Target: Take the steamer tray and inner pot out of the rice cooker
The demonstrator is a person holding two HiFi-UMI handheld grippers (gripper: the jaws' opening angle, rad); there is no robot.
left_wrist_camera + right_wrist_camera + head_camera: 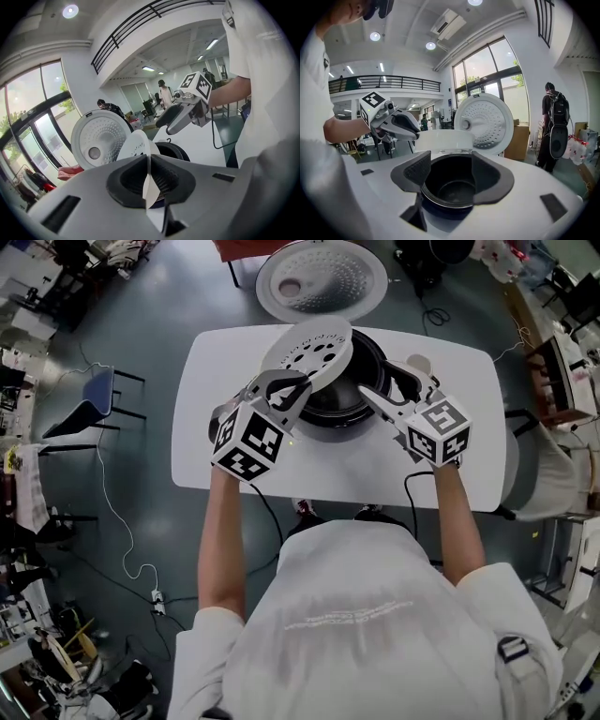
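Head view: the left gripper (292, 388) pinches the steamer tray (314, 351) at its 7 o'clock rim. The tilted disc stretches toward 1 o'clock over the inner pot (364, 371). The right gripper (382, 385), jaws spread, hovers at the pot's 3 o'clock side.

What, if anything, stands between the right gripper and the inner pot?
Nothing visible. The inner pot lies ahead between the open jaws of the right gripper; the steamer tray, clamped in the left gripper, tilts over the pot's left side.
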